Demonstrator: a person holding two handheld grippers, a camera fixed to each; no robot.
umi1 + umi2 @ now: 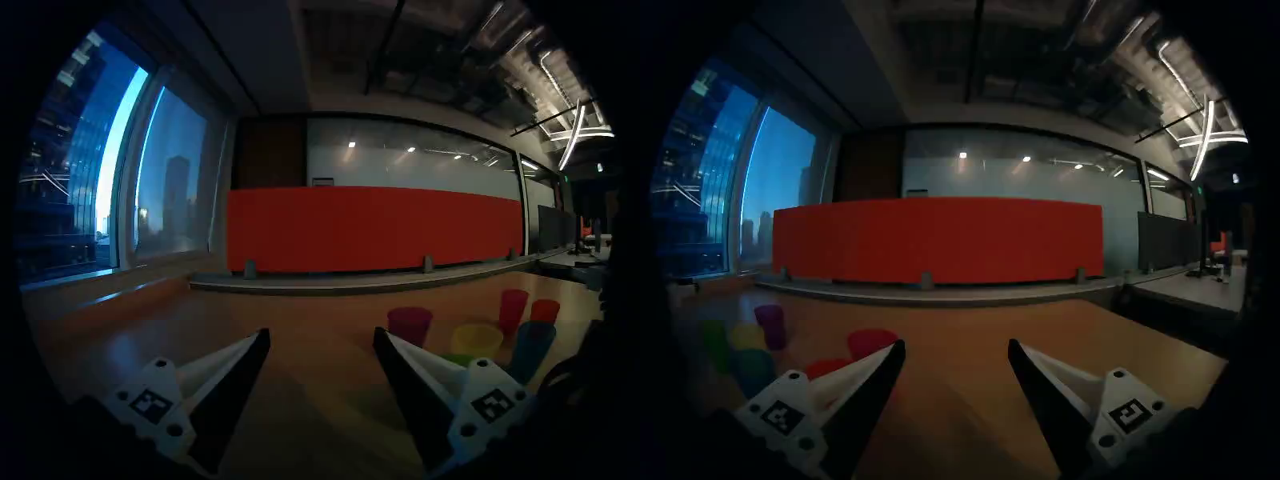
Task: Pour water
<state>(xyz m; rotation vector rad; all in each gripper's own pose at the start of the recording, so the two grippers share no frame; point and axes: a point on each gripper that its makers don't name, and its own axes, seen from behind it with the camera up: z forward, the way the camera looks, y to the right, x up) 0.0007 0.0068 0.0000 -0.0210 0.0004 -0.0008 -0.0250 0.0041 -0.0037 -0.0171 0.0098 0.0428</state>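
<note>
Cluster of cups [477, 339] on surface [320, 312]. In left gripper view, cups ahead and right of left tool [320, 332]; in right gripper view, same cups left of right tool [954, 344]. Behind cups, partition [376, 228] along far edge of surface. At left, window [168, 192] beyond surface.

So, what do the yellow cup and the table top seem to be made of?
Yellow cup: probably plastic, since its wall looks thin, evenly coloured and slightly translucent. Table: wood or wood-look laminate, warm brown and smooth with a soft sheen; the dim light leaves it open.
</note>
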